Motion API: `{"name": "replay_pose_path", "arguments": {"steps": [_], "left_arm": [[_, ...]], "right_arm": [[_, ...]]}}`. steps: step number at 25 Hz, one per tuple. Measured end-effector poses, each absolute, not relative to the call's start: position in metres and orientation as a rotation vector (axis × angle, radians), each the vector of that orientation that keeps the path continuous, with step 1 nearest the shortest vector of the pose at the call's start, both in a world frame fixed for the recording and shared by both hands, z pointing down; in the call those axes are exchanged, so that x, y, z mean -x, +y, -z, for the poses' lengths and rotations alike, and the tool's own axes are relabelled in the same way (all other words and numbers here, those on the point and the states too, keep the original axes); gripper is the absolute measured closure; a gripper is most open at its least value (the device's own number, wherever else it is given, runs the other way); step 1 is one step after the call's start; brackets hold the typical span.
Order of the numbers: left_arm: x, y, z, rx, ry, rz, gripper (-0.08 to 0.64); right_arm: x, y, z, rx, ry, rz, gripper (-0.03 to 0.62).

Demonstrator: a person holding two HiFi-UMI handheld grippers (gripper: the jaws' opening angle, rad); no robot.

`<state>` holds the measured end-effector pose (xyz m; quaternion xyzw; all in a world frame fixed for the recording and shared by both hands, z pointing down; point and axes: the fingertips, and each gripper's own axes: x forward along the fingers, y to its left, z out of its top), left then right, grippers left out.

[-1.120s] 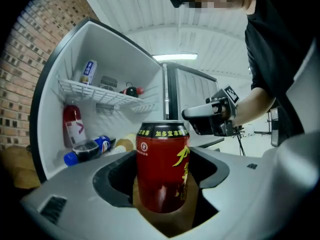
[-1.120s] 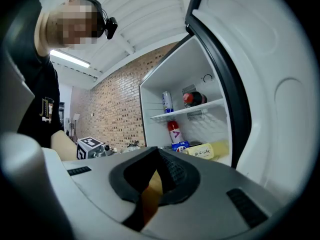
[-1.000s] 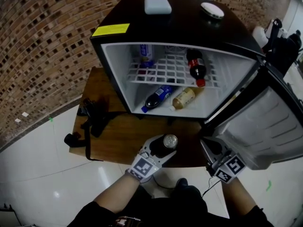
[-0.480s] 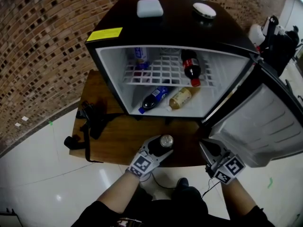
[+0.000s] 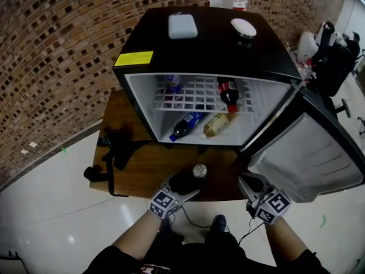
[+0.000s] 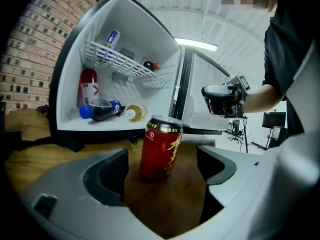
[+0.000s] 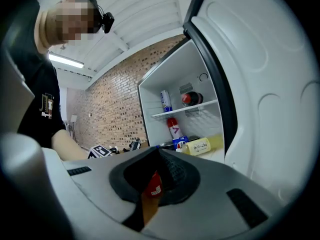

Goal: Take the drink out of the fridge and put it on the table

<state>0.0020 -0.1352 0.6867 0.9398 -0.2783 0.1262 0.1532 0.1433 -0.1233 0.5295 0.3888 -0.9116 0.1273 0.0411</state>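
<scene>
Standing upright on the table (image 6: 170, 209), the can (image 6: 161, 146) sits between the left gripper's (image 6: 162, 174) wide-apart jaws, touching neither. The right gripper (image 7: 157, 176) is closed and empty, its jaws hiding most of the can.

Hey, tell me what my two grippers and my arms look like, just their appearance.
The left gripper and right gripper are light grey plastic, with dark curved pads lining the inside of the jaws. Each carries a white cube printed with black square markers. A thin dark cable trails from the right one. The person wears black short sleeves, and the forearms are bare.
</scene>
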Motion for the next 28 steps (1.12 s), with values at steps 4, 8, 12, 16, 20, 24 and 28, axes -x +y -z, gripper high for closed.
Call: {"name": "replay_pose_path", "arguments": {"steps": [4,8,12,16,20,24,28], "left_arm": [[0.041,-0.106,-0.629,-2.630,-0.832,-0.219,0.199],[0.083,-0.083,-0.554,-2.613,-0.863,-0.052,0.403],[0.112,-0.068,-0.494,-2.596,-0.891,0.085,0.552],[0.123,-0.054,-0.467,-2.611,-0.829,0.114,0.552],[0.130,-0.058,-0.463,-2.646,-0.904,0.047,0.552],[0.126,-0.058,-0.464,-2.638,-0.918,0.033,0.552],[0.118,-0.057,-0.471,-2.645,-0.894,0.005,0.552]], "right_arm": [[-0.142,-0.109,-0.513,-1.142,-2.772,-0.409,0.575],[-0.138,-0.091,-0.492,-1.094,-2.781,-0.448,0.577],[-0.134,-0.072,-0.467,-1.093,-2.814,-0.495,0.577],[-0.132,-0.058,-0.460,-1.097,-2.832,-0.512,0.578],[-0.134,-0.054,-0.456,-1.102,-2.849,-0.519,0.581],[-0.132,-0.051,-0.456,-1.091,-2.847,-0.515,0.581],[-0.126,-0.052,-0.457,-1.070,-2.834,-0.495,0.581]]}}
